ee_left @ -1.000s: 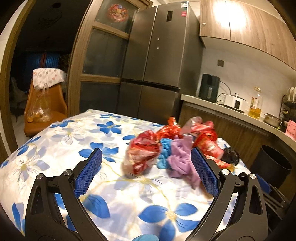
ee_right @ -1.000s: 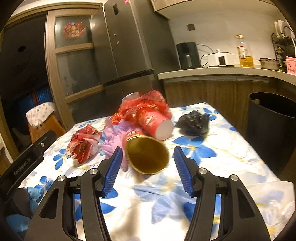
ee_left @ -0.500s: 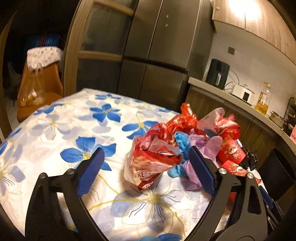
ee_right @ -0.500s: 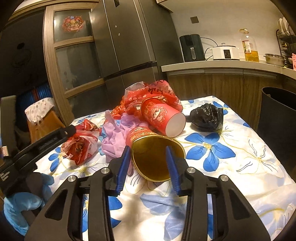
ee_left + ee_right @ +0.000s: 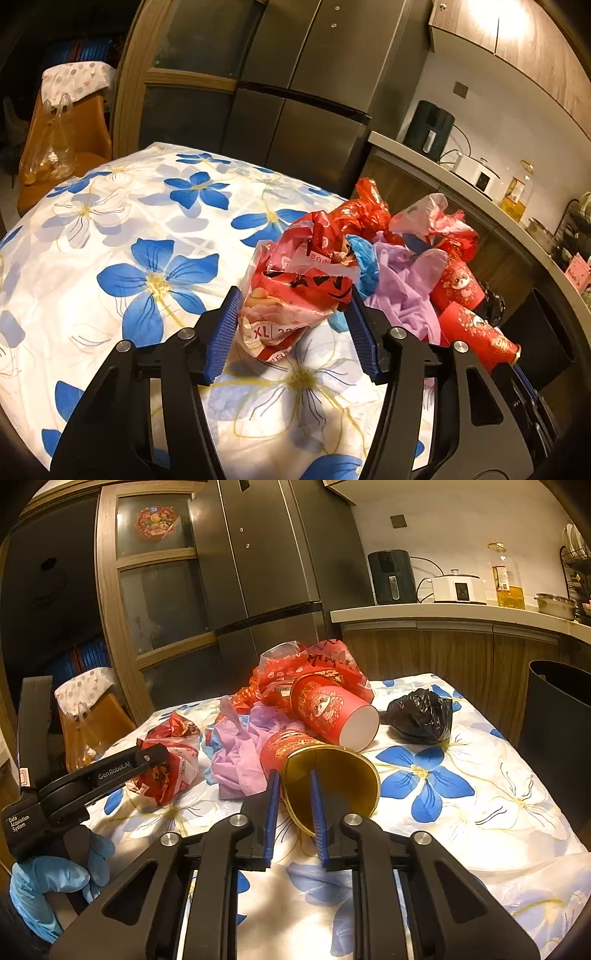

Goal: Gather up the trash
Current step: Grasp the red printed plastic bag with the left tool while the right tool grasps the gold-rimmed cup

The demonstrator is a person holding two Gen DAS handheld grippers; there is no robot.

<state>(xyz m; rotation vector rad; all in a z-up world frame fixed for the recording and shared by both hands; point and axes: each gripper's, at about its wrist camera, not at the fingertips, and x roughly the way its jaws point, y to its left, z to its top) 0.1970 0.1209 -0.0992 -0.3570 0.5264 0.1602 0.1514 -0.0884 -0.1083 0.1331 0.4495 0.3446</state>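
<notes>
A pile of trash lies on the flowered tablecloth [image 5: 110, 229]. My left gripper [image 5: 293, 332] has its blue pads on both sides of a crumpled red and white plastic wrapper [image 5: 295, 291], touching it; the wrapper also shows in the right wrist view [image 5: 166, 768]. My right gripper [image 5: 295, 812] is shut on the rim of a red paper cup with a gold inside [image 5: 332, 779]: one pad is outside, one inside. A second red cup [image 5: 332, 709] lies behind it. Purple and blue gloves [image 5: 240, 753] and a black bag [image 5: 421, 716] lie in the pile.
A black bin [image 5: 557, 709] stands at the table's right side. A steel fridge [image 5: 258, 565] and a counter [image 5: 443, 613] with appliances are behind. An orange chair [image 5: 66, 122] with a plastic bag stands to the far left.
My left gripper moved forward to the red and white wrapper and closed in on it. My right gripper closed on the gold-lined cup's rim.
</notes>
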